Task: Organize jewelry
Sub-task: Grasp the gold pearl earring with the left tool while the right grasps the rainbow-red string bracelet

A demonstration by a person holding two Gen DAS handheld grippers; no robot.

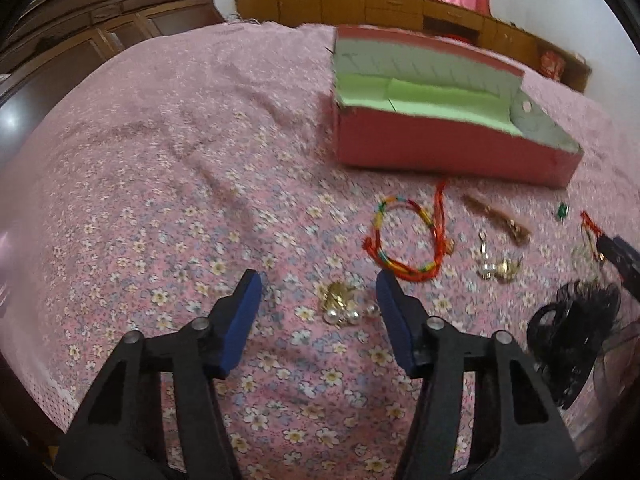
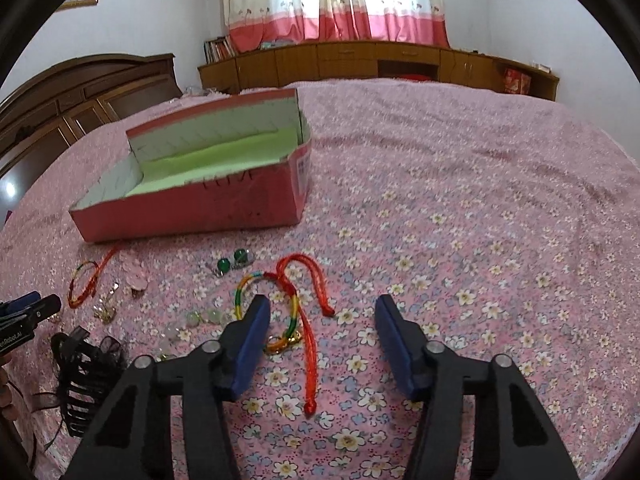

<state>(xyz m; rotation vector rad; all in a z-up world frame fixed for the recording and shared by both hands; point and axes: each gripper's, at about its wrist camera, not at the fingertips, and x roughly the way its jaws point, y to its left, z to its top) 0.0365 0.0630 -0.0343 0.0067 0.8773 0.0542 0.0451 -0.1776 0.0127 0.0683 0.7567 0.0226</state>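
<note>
A red box (image 1: 440, 148) with green lining lies open on the pink floral bedspread; it also shows in the right wrist view (image 2: 208, 212). My left gripper (image 1: 318, 284) is open, with a gold and pearl earring (image 1: 344, 304) between its fingertips on the cloth. A red braided bracelet (image 1: 404, 240), a second pearl earring (image 1: 498, 268) and a brown piece (image 1: 500, 220) lie beyond. My right gripper (image 2: 322, 308) is open above a red cord bracelet (image 2: 300, 312). Green earrings (image 2: 234, 262) and a clear bead bracelet (image 2: 196, 320) lie to its left.
A black hair claw (image 1: 572, 340) lies at the right in the left wrist view and at the lower left in the right wrist view (image 2: 84, 372). A wooden cabinet (image 2: 360, 62) and curtains stand behind the bed. The headboard (image 2: 80, 92) is at the left.
</note>
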